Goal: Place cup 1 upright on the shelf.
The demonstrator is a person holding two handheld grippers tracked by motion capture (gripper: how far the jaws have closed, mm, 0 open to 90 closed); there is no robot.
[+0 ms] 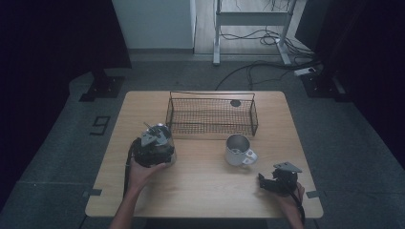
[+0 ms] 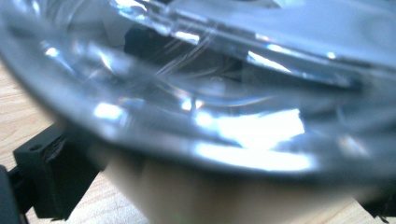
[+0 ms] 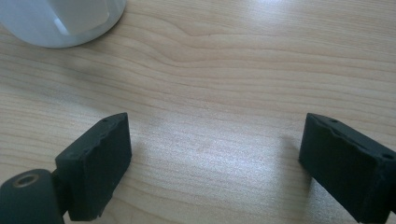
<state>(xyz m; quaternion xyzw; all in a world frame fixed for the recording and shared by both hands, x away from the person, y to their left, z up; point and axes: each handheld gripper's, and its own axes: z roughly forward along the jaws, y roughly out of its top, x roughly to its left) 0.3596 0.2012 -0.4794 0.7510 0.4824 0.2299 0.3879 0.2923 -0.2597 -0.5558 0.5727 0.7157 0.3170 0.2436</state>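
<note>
My left gripper (image 1: 161, 136) is at the table's left middle, just in front of the wire basket's left end. It is shut on a clear glass vessel (image 1: 170, 153). In the left gripper view the glass (image 2: 210, 116) is blurred and very close, spanning the gap from one black jaw to the other of the left gripper (image 2: 210, 191). A white mug (image 1: 238, 149) stands right of centre with its handle toward the front right. My right gripper (image 1: 263, 181) rests low near the front right, open over bare wood. In the right gripper view its jaws (image 3: 215, 158) hold nothing, and the mug's base (image 3: 60, 23) lies at the upper left.
A dark wire basket (image 1: 210, 98) stands along the far middle of the wooden table (image 1: 200, 191), with a small dark round thing (image 1: 235, 103) at its far right. Bare wood lies between the two grippers. Cables and a desk frame are on the floor beyond.
</note>
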